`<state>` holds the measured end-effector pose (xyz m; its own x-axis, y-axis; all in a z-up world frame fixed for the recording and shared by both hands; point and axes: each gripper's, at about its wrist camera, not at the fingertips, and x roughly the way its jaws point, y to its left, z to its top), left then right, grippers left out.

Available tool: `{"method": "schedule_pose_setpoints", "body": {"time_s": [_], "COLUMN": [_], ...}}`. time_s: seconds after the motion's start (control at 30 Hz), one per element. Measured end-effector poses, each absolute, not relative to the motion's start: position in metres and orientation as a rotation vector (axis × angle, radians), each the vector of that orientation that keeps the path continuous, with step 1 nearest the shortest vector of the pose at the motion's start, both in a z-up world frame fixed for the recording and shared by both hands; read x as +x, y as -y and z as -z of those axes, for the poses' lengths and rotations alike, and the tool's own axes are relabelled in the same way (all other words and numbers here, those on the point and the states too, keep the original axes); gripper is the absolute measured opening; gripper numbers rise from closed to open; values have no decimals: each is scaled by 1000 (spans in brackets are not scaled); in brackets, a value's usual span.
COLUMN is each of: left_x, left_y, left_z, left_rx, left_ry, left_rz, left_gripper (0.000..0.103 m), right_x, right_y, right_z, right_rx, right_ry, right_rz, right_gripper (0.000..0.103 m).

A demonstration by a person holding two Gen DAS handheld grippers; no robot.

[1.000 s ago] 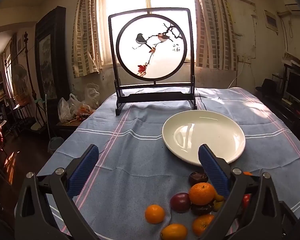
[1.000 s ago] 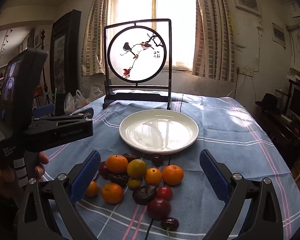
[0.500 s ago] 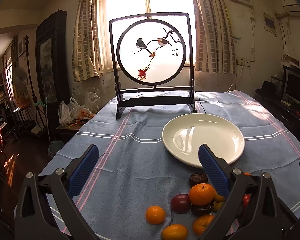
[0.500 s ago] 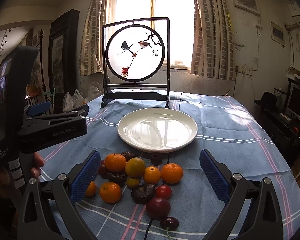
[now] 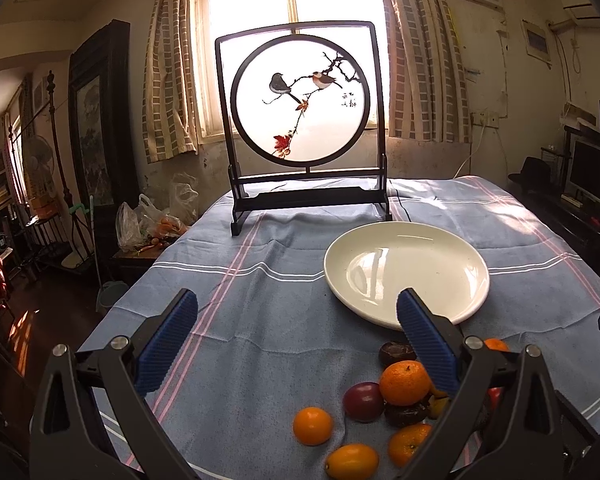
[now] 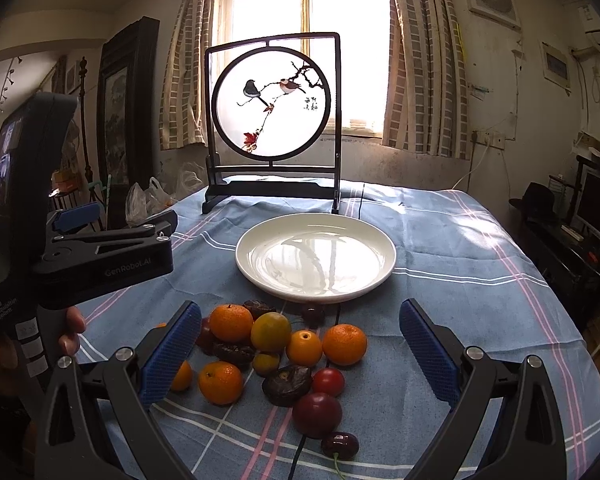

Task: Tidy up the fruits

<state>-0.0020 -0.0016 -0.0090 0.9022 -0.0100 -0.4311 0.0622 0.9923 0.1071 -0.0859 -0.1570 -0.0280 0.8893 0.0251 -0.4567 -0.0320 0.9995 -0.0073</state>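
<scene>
A white plate [image 6: 380,240] sits empty on the blue tablecloth, also in the left wrist view [image 5: 476,272]. In front of it lies a pile of fruit: several oranges [image 6: 344,344], dark plums [image 6: 317,414], dark dates [image 6: 286,385], a small tomato [image 6: 328,381] and a cherry [image 6: 339,445]. The pile shows at the lower right of the left wrist view [image 5: 404,382]. My right gripper [image 6: 300,356] is open and empty, hovering over the pile. My left gripper [image 5: 296,344] is open and empty, left of the pile; its body shows in the right wrist view [image 6: 100,264].
A dark-framed round bird screen [image 6: 272,120] stands at the table's far edge behind the plate. A thin dark cable [image 6: 298,454] runs under the fruit. Plastic bags [image 5: 140,224] and furniture stand off the table's left side. A TV [image 6: 596,204] is at right.
Both grippers have dropped slightly and tilted up a little; the plate and screen sit lower in view. Jaws stay open. No fruit has moved.
</scene>
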Motion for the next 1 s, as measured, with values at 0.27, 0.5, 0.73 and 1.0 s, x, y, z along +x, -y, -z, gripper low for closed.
{"method": "schedule_pose_setpoints", "body": {"time_s": [0.27,0.5,0.73,1.0], "left_x": [-4,-5,-6,-6], "left_y": [0,0,-1,0], "left_z": [12,11,13,14], "left_rx": [125,130,138,144], "left_ry": [-445,-429,-430,-434], "left_rz": [44,40,47,50], "left_gripper": [98,98,98,98], "right_x": [-85,-82,-88,-86], "right_y": [153,157,163,169], "right_z": [26,26,24,24], "right_rx": [-37,-4,-15,-2], "right_ry": [-465,-485,-420,-440], "right_rz": [-29,-80,-117,-114], "right_gripper": [99,99,99,99]}}
